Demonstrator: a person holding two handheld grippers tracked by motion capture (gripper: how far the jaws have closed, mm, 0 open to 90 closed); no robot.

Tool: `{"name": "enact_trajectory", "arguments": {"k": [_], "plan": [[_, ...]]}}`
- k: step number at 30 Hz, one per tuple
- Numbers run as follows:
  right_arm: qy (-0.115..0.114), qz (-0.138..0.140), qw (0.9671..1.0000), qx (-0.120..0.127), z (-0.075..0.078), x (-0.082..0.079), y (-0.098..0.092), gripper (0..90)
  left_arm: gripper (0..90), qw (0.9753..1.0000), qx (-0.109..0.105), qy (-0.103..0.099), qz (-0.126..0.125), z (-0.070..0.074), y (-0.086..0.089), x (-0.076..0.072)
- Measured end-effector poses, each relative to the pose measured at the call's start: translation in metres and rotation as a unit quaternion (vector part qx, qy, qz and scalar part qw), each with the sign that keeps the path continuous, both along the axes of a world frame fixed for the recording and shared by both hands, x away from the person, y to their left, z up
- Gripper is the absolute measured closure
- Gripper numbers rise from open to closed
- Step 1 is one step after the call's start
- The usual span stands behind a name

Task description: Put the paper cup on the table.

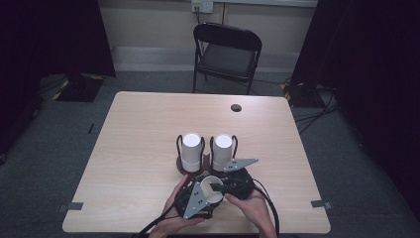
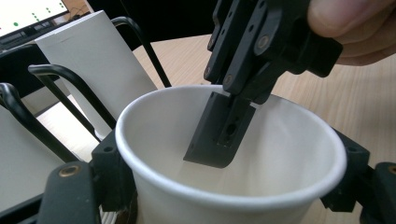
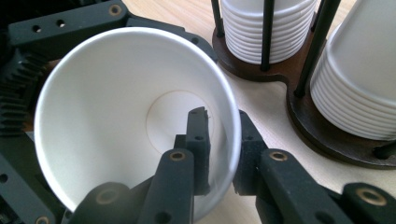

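A single white paper cup is held near the table's front edge by both grippers. My left gripper is shut on the cup's body, with a jaw on each side of the cup. My right gripper pinches the cup's wall at the rim. One of its fingers is inside the cup and the other is outside. That inner finger reaches down into the cup's mouth. Just behind stand two stacks of white cups in a dark wooden holder with black wire posts.
The cup holder stands at the middle of the wooden table, very close to both grippers. A round dark hole lies near the table's far edge. A black folding chair stands beyond the table.
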State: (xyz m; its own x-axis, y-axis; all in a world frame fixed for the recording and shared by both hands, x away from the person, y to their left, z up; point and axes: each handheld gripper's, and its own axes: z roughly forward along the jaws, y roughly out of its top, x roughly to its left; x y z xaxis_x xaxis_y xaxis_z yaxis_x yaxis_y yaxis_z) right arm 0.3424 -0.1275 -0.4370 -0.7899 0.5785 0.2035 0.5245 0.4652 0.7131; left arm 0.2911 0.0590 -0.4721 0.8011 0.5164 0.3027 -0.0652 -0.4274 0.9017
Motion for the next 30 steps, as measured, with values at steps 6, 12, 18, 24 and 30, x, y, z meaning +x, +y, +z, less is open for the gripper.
{"name": "enact_trajectory", "arguments": {"k": [6, 12, 18, 24, 30], "plan": [[-0.022, -0.016, 0.9994, 0.022, 0.000, -0.005, -0.005, 74.2, 22.9, 0.9998, -0.012, 0.014, 0.011, -0.001, 0.001, 0.004], [-0.039, -0.033, 0.9973, 0.053, 0.002, -0.007, -0.012, 69.8, 23.0, 0.9992, -0.023, 0.025, 0.022, -0.001, 0.007, 0.010], [-0.055, -0.044, 0.9937, 0.086, 0.000, -0.008, -0.018, 65.0, 23.0, 0.9979, -0.037, 0.040, 0.036, -0.001, 0.013, 0.014], [-0.076, -0.065, 0.9874, 0.123, 0.000, -0.010, -0.027, 55.8, 23.1, 0.9961, -0.055, 0.053, 0.045, 0.000, 0.021, 0.017], [-0.104, -0.088, 0.9818, 0.132, -0.001, -0.011, -0.033, 44.2, 23.1, 0.9935, -0.080, 0.059, 0.056, 0.003, 0.033, 0.018]]}}
